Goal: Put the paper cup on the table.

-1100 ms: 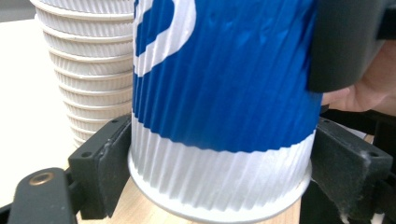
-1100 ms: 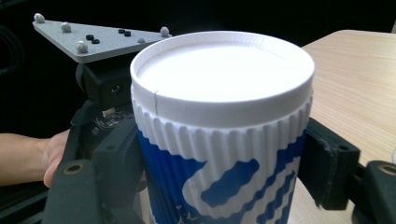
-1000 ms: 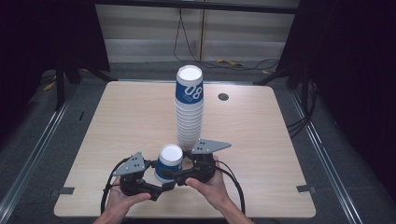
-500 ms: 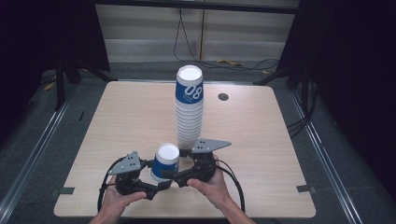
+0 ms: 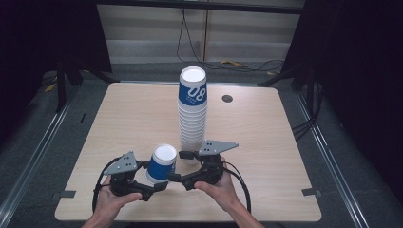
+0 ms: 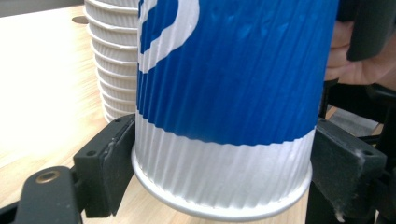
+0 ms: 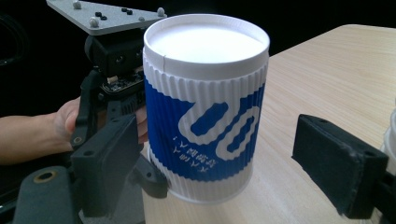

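Note:
A single blue-and-white ribbed paper cup (image 5: 161, 164) stands upside-down near the table's front edge, just left of a tall stack of the same cups (image 5: 192, 114). My left gripper (image 5: 154, 176) is shut on the cup (image 6: 224, 93), its pads (image 6: 114, 163) pressing on the white band near the rim. My right gripper (image 5: 177, 167) faces it from the right. Its jaws have just opened wide and eased in slightly. The cup (image 7: 205, 116) sits between them, with the right pad (image 7: 336, 163) clearly off it.
The wooden table (image 5: 261, 133) has a small round hole (image 5: 227, 99) at its back right. The stack (image 6: 112, 60) rises close behind the held cup. Both hands rest at the front edge. Dark floor and rails surround the table.
The right gripper's jaws have opened off the cup. The left gripper and the cup have shifted slightly to the left, away from the stack.

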A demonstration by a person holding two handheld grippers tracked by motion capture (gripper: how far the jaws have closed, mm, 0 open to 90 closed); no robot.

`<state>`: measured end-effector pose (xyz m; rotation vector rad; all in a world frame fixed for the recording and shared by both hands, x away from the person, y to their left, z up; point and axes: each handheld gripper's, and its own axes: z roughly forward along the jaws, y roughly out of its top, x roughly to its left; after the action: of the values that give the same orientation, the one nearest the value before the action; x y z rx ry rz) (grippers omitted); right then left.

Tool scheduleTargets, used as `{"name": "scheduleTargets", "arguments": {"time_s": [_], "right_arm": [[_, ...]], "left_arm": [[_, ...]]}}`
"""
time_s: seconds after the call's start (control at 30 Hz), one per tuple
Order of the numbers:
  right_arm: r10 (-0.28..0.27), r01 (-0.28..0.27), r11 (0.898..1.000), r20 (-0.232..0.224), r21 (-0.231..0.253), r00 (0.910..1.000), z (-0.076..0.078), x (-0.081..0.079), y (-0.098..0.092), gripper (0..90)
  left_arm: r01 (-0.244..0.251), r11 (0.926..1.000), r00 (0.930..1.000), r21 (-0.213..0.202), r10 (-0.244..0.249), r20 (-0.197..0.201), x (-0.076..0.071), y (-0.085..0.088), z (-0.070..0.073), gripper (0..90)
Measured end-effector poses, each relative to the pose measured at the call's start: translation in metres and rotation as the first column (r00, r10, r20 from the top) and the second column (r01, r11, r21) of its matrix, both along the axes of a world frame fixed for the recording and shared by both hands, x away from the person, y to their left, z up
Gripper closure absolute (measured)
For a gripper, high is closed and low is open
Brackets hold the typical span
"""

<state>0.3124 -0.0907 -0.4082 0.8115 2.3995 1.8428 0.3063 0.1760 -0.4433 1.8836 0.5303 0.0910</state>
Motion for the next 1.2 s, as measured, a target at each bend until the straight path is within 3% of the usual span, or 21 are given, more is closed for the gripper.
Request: {"name": "scheduleTargets", "arguments": {"time_s": [0.13,0.27,0.43,0.87,1.2], "right_arm": [[-0.02,0.019,1.0,0.022,0.003,0.9996,0.001,0.0,-0.003,16.3],[-0.019,0.02,1.0,0.014,-0.009,0.9997,0.0,0.0,-0.006,16.3],[-0.012,0.012,1.0,0.007,-0.013,0.9999,-0.001,0.0,-0.01,16.3],[0.026,-0.025,0.998,0.005,-0.051,0.9997,0.001,0.001,-0.013,14.7],[0.091,-0.091,0.989,-0.001,-0.12,0.9958,0.005,0.003,-0.009,13.8]], "left_arm": [[-0.008,0.9996,0.9999,0.028,0.009,-0.013,0.002,0.003,0.0,16.0],[0.007,0.9995,0.9997,0.03,-0.006,-0.022,0.003,0.003,0.001,16.0],[0.033,0.9985,0.9995,0.045,-0.032,-0.003,0.002,0.002,0.004,16.0],[0.063,0.9906,0.998,0.122,-0.064,0.001,0.0,0.001,0.005,16.1],[0.084,0.9721,0.9955,0.219,-0.092,0.025,-0.001,0.0,0.01,16.5]]}}
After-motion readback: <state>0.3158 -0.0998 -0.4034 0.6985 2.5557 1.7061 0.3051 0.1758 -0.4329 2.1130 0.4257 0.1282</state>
